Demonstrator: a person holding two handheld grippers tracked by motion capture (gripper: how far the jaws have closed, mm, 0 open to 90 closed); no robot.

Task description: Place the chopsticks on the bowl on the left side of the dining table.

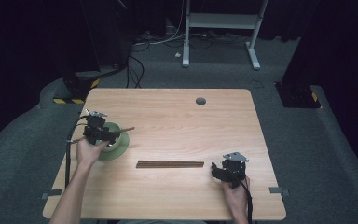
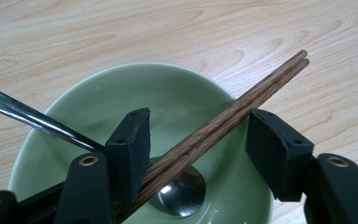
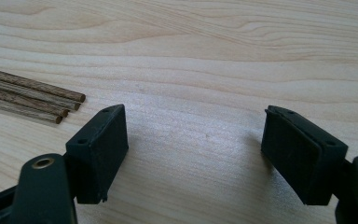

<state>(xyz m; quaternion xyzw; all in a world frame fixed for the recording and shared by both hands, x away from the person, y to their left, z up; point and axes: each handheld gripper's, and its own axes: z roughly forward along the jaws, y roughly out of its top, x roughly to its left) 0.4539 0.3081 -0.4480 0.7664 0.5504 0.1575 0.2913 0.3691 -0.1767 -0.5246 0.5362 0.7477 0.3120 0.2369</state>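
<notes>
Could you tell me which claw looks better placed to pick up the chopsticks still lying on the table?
Probably the right claw: it is open and empty beside the chopsticks' ends, while the left claw is over the green bowl.

A bowl (image 1: 117, 142) sits at the left of the desk (image 1: 177, 116) in the high view, with the left tongs (image 1: 103, 135) over it. A pair of chopsticks (image 2: 223, 128) lies across the bowl, between the tongs' jaws; a spoon (image 2: 179, 193) rests inside. More chopsticks (image 1: 170, 164) lie at lower centre, the right tongs (image 1: 220, 171) just right of them.
</notes>
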